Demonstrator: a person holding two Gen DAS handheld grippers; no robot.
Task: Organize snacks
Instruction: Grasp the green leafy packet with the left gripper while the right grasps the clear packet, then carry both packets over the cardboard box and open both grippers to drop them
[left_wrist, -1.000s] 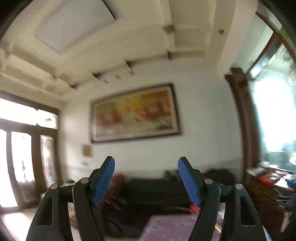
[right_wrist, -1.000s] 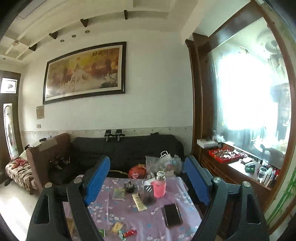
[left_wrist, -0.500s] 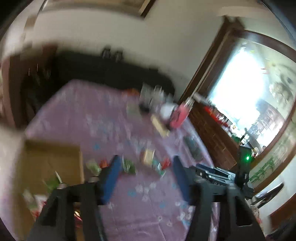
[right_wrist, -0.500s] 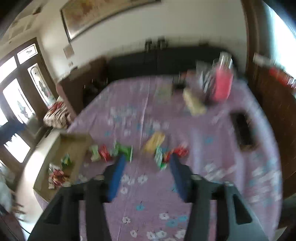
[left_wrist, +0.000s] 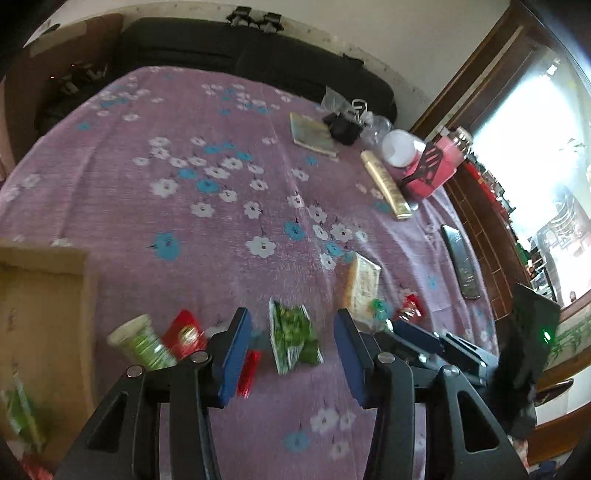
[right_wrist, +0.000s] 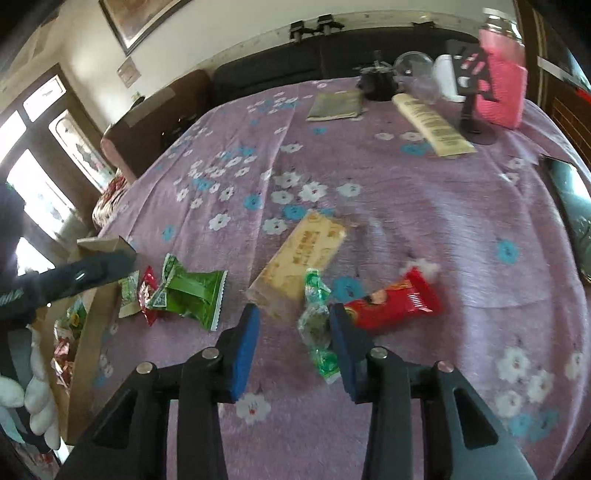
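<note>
Both grippers have swung down from the wall to the table, and their jaws have been closing, with nothing clamped yet. The right gripper (right_wrist: 293, 347) stands part-open astride a small green packet (right_wrist: 317, 325); its right pad seems to touch the wrapper, though blur makes that unsure. The left gripper (left_wrist: 291, 360) is also part-open, over a green pack (left_wrist: 293, 334). To grip well, I would centre each packet between the pads before squeezing (crinkly wrappers slip). Further off lie a red pack (right_wrist: 395, 301) and a tan bar (right_wrist: 301, 258); the box (left_wrist: 44, 306) waits at left.
</note>
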